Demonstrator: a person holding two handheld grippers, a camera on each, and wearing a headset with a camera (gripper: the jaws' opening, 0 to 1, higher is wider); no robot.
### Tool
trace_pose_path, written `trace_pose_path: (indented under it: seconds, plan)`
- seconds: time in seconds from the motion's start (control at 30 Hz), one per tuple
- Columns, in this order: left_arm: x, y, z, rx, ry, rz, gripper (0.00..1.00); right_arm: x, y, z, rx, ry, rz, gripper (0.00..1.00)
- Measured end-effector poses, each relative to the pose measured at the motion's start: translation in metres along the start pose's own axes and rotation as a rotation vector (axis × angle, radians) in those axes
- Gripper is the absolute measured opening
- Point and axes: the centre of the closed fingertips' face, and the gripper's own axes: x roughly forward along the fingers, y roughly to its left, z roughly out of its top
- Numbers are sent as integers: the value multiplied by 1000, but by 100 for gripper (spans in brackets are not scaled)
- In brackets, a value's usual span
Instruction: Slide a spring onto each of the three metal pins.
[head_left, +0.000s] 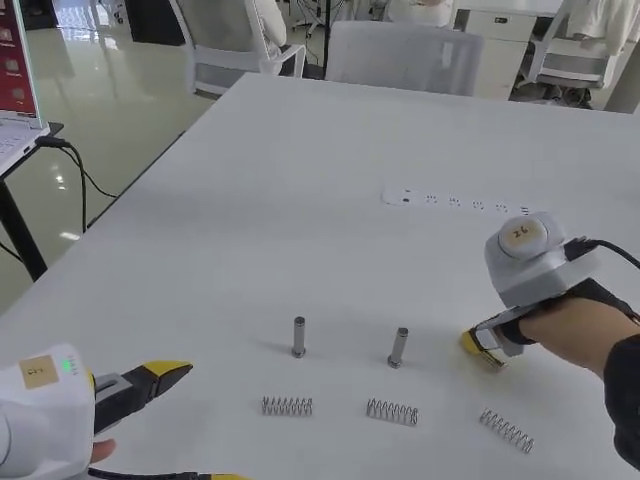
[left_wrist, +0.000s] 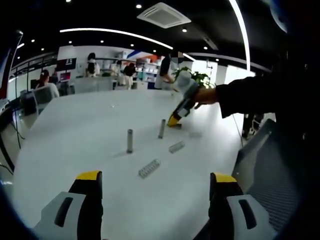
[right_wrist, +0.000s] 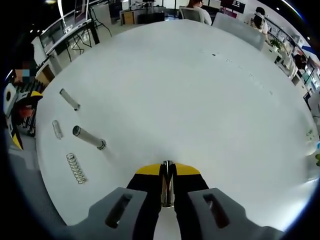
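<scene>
Two metal pins stand upright on the white table (head_left: 300, 180), one on the left (head_left: 298, 337) and one to its right (head_left: 398, 347). In front of them lie three springs (head_left: 287, 406) (head_left: 391, 411) (head_left: 505, 430). My right gripper (head_left: 483, 347) rests low on the table just right of the second pin, shut on a third metal pin (right_wrist: 167, 184) that stands between its yellow tips (right_wrist: 167, 170). My left gripper (head_left: 205, 425) hovers at the near left, open with nothing in it (left_wrist: 156, 177). Ahead of it are both pins (left_wrist: 130, 141) (left_wrist: 162, 128) and the nearest spring (left_wrist: 149, 168).
A white power strip (head_left: 455, 202) lies on the table beyond the pins. The table's left edge (head_left: 130, 190) drops to the floor, where a laptop stand and cable (head_left: 60, 150) sit. Chairs (head_left: 400, 55) line the far edge.
</scene>
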Motion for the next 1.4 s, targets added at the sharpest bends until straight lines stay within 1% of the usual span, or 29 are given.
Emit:
trace_pose_path:
  seconds: [0.07,0.2,0.33,0.47,0.53,0.63,0.8,0.87,1.03,1.4]
  plan:
    - [-1,0,1,1,-3,0,85,-2,2,-1,19,-6,13,5]
    - [-1,1,2,1,-4,3,85,-11,3,1,11,-39,2,5]
    - [0,0,3,5,-4,0,84,-24,5,2,30,-80,2,5]
    - [2,-2,6,12,-8,-8,84,-35,5,3,27,-116,-12,5]
    - [3,-3,7,16,-7,-12,84,-36,1,4,33,-126,-13,5]
    - [4,-4,8,22,-7,-17,84,-42,2,5,43,-153,-13,5]
    - [4,-5,10,29,-8,-22,84,-47,4,1,45,-170,-22,5]
    - [4,-6,10,32,-10,-23,84,-50,4,1,46,-189,-27,5]
    - [3,-8,11,36,-9,-26,84,-54,5,-4,50,-191,-28,5]
    - [4,-9,12,39,-10,-30,84,-57,6,-10,44,-199,-33,5]
